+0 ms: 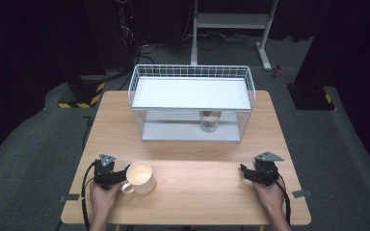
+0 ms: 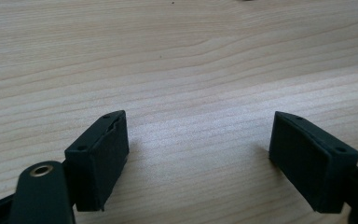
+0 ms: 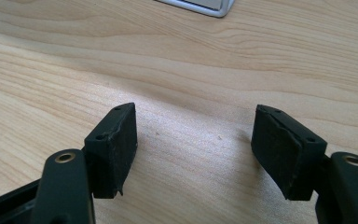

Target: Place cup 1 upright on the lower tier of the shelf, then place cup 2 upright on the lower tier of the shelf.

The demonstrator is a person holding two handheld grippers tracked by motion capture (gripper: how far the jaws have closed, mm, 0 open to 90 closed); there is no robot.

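Note:
A cream mug point(image 1: 140, 177) stands upright on the wooden table point(image 1: 197, 192) near the front left, its handle turned toward the front left. My left gripper point(image 1: 124, 174) lies right beside the mug's left side; whether it touches I cannot tell. In the left gripper view my left gripper point(image 2: 198, 126) is open, with only bare wood between the jaws. My right gripper point(image 1: 244, 170) rests low over the table at the front right, pointing left. In the right gripper view it point(image 3: 196, 116) is open and holds nothing.
A white wire rack point(image 1: 191, 103) with a flat shelf stands at the table's back middle. A small jar point(image 1: 209, 122) sits on its lower level. A corner of the rack's base point(image 3: 200, 5) shows in the right gripper view. Open wood lies between the two grippers.

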